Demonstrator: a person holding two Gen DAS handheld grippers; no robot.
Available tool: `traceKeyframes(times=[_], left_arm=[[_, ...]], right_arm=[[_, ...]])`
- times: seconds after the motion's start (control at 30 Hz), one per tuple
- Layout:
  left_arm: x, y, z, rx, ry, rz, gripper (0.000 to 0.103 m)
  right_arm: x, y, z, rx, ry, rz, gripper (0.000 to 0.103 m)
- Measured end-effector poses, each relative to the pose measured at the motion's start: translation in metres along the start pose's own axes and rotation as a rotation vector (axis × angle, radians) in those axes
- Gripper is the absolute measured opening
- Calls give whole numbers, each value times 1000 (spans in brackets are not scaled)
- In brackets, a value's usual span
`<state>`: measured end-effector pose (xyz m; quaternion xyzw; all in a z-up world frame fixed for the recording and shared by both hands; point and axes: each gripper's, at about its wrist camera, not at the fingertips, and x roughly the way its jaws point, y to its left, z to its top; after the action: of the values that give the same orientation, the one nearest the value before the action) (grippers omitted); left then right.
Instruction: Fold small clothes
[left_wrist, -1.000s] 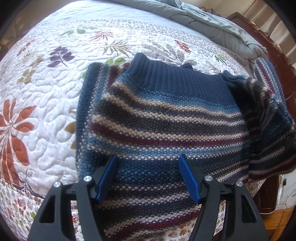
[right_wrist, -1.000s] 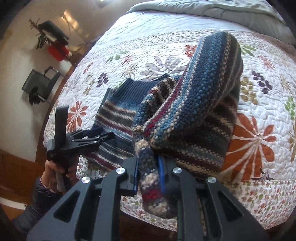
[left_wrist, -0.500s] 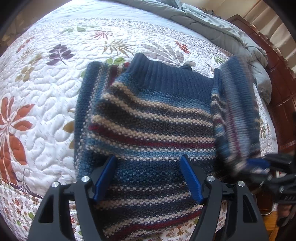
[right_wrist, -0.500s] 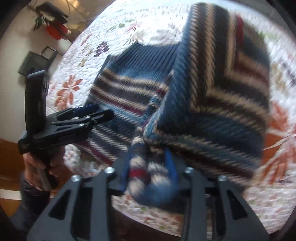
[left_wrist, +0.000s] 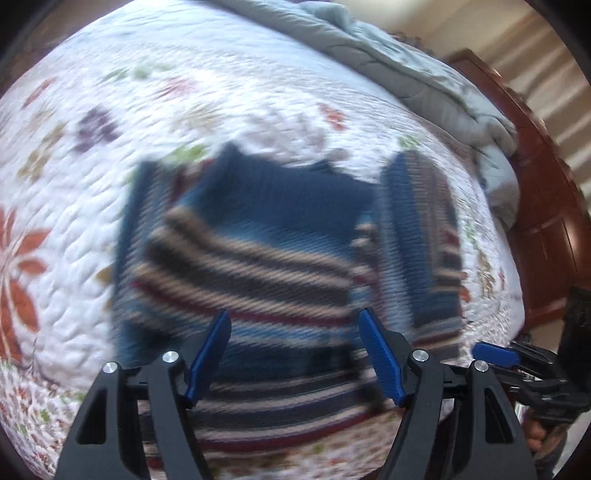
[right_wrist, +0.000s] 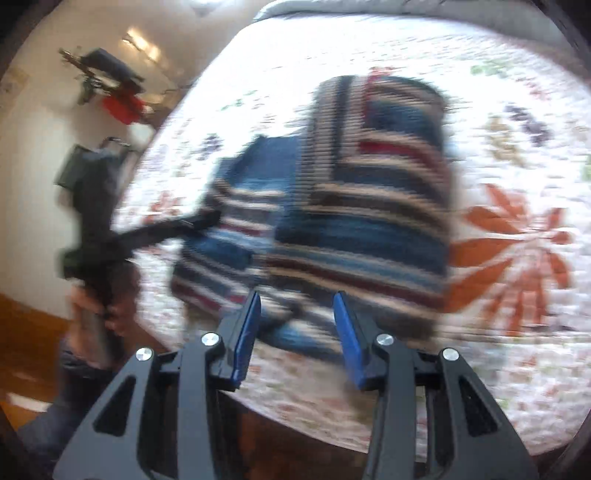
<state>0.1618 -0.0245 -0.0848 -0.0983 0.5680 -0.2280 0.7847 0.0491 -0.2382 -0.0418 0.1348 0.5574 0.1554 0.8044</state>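
No writing can be read; both views are blurred. The striped sweater (left_wrist: 258, 258) lies on the floral quilt (left_wrist: 74, 184), a grey duvet (left_wrist: 406, 74) beyond. The left gripper (left_wrist: 295, 354) hangs over its hem, jaws spread, gripping nothing. The right gripper (right_wrist: 295, 332) is opening, its jaws apart, the folded sleeve (right_wrist: 380, 192) just ahead, unpinched.

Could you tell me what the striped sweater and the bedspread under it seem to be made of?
Striped sweater: probably knitted wool or acrylic yarn, matte, with ribbed navy hem and nubbly stripes. Bedspread: likely quilted cotton, matte white with a printed floral pattern and puffy stitched relief. Blur leaves the fibre uncertain.
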Motion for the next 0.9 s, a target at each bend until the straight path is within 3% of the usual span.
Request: traceKeyframes(times=[0.07,0.23,0.4,0.53,0.63,0.7,0.73,0.8,0.9], left_arm=[[9,-29,9,48,13,5,72],[39,-77,32,66,54,-41,72],[72,-96,47,86,94,38,72],[77,-106,43,102,96,9,71],[78,-116,41,131,89,16,58],[79,-118,42,131,92,10,32],[79,-119,43,126,95,2,26],[76,-118,45,116,92,-15,19],[57,-109,45,95,55,-49,17]], right_arm=[[-7,-17,-4,19,-17,-35,42],[-11,-59,-19,123,-27,8,42],[-14,-79,-33,149,-44,49,42],[-12,-88,-37,142,-61,59,43],[-6,-92,-38,135,-57,50,43],[-2,-92,-39,135,-51,58,43],[0,-92,-38,136,-48,63,43],[3,-90,-37,129,-48,67,43],[3,-85,-34,118,-51,72,43]])
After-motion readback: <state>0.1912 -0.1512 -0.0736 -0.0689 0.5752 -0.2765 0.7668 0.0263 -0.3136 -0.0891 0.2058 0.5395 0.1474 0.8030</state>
